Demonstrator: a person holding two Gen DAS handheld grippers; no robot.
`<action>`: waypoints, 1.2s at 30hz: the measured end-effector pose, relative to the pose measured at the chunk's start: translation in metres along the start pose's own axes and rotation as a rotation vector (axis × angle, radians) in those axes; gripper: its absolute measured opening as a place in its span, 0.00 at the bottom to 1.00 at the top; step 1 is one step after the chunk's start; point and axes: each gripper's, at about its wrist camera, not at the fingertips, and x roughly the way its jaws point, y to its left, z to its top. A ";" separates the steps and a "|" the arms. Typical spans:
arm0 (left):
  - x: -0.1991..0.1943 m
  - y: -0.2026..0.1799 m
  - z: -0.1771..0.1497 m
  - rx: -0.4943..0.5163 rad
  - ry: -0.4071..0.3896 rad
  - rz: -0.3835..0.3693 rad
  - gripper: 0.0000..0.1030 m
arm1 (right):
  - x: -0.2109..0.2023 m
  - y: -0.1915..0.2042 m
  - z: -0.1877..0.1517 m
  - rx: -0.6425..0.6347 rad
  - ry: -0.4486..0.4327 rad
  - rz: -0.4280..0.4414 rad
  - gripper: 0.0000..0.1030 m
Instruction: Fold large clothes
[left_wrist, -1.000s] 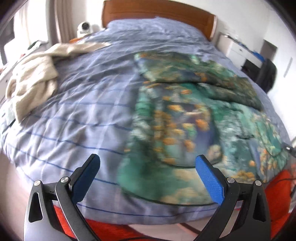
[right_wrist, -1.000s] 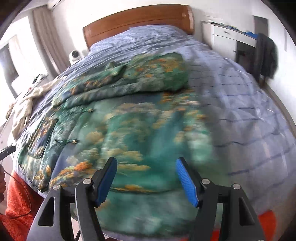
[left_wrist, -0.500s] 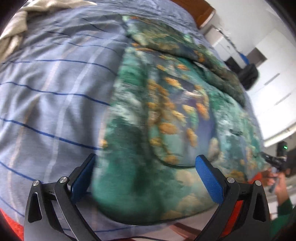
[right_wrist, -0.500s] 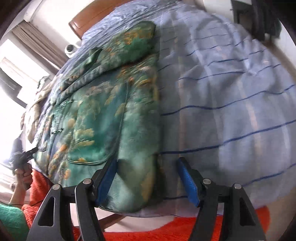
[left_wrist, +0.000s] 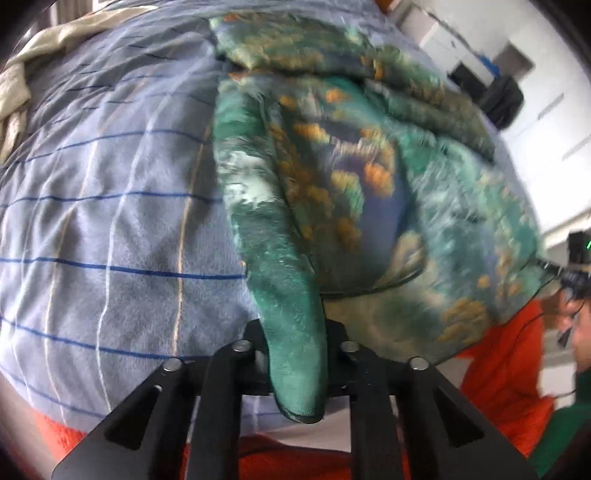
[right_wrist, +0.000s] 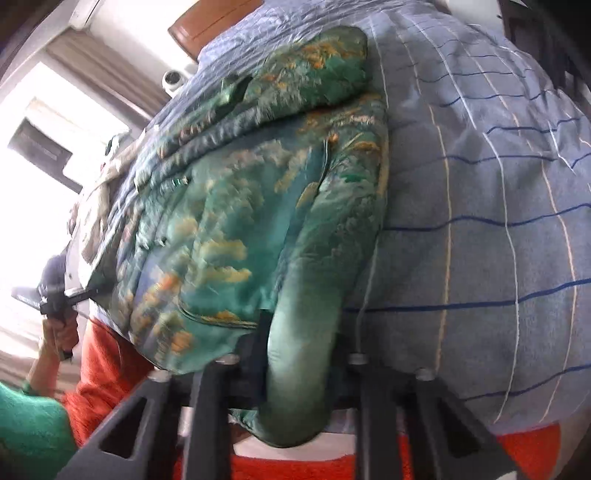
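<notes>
A green padded jacket (left_wrist: 351, 184) with orange and blue print lies spread on the bed, its sleeves folded across the top. In the left wrist view my left gripper (left_wrist: 297, 354) is shut on the jacket's near left hem corner, and a fold of green cloth bunches up between the jaws. In the right wrist view the same jacket (right_wrist: 240, 221) fills the left half. My right gripper (right_wrist: 301, 362) is closing on the near right hem corner, with a thick roll of cloth pinched between its jaws. The pads of both grippers are hidden by the fabric.
A blue-grey striped bed cover (left_wrist: 110, 221) lies under the jacket and stretches right in the right wrist view (right_wrist: 480, 221). A beige garment (left_wrist: 14, 92) is heaped at the far left. Orange-red cloth (left_wrist: 509, 350) hangs at the bed's near edge. A person's hand (right_wrist: 59, 328) shows at left.
Both grippers dropped to the jacket's near hem and went from wide open to closed on its two corners. The cloth now bunches up between each pair of jaws.
</notes>
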 end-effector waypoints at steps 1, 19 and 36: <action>-0.011 -0.001 0.002 -0.017 -0.024 -0.021 0.09 | -0.006 0.003 0.004 0.018 -0.018 0.021 0.14; -0.107 0.018 -0.079 -0.124 -0.034 -0.100 0.09 | -0.101 0.043 -0.064 0.125 -0.077 0.180 0.13; -0.060 0.044 0.178 -0.182 -0.349 -0.089 0.17 | -0.040 0.005 0.145 0.202 -0.342 0.201 0.12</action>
